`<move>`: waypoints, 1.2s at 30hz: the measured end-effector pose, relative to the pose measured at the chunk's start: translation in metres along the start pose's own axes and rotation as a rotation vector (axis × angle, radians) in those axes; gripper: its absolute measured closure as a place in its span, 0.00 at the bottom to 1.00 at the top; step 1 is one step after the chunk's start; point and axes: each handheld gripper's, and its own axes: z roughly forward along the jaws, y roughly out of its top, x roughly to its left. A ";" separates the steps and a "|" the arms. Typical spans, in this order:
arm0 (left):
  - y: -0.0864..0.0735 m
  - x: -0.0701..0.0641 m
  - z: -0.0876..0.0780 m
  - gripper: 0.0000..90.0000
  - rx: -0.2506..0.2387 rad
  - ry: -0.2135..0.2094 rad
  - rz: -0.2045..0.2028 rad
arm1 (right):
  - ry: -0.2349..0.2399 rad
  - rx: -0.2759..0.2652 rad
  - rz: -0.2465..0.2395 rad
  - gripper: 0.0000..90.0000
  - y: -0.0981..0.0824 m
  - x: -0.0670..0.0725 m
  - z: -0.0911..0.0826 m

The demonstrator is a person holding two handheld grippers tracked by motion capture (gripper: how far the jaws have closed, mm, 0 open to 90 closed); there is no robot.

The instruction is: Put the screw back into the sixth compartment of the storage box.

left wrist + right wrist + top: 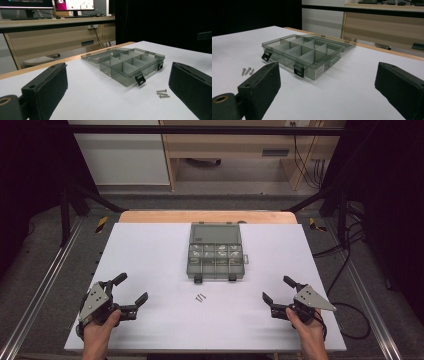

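White table carries a grey translucent compartment box at 12 o'clock from table centre, lid swung fully open and lying flat on the far side. Two black latches hang at its near wall. Dividers split it into eight cells; small pale items show in several from the high view, too small to identify. Three small screws lie loose on the table at 6 o'clock from the box, near it but apart. Left tongs sit at 8 o'clock of the table, held in the left hand, jaws spread wide, nothing between them. Right tongs sit at 4 o'clock, held in the right hand, jaws likewise spread and empty. Both tongs stand well apart from the box and screws.
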 end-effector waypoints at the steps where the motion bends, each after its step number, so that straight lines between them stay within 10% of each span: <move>1: 0.000 0.001 0.000 0.02 0.007 0.005 0.005 | 0.001 0.000 -0.003 0.08 0.000 0.001 -0.002; 24: 0.001 -0.007 0.000 0.02 -0.007 -0.012 0.014 | 0.049 0.103 -0.075 0.07 0.005 0.031 -0.004; 36: 0.000 -0.004 -0.002 0.02 0.014 0.025 0.035 | 0.239 0.285 -0.169 0.08 0.029 0.082 0.048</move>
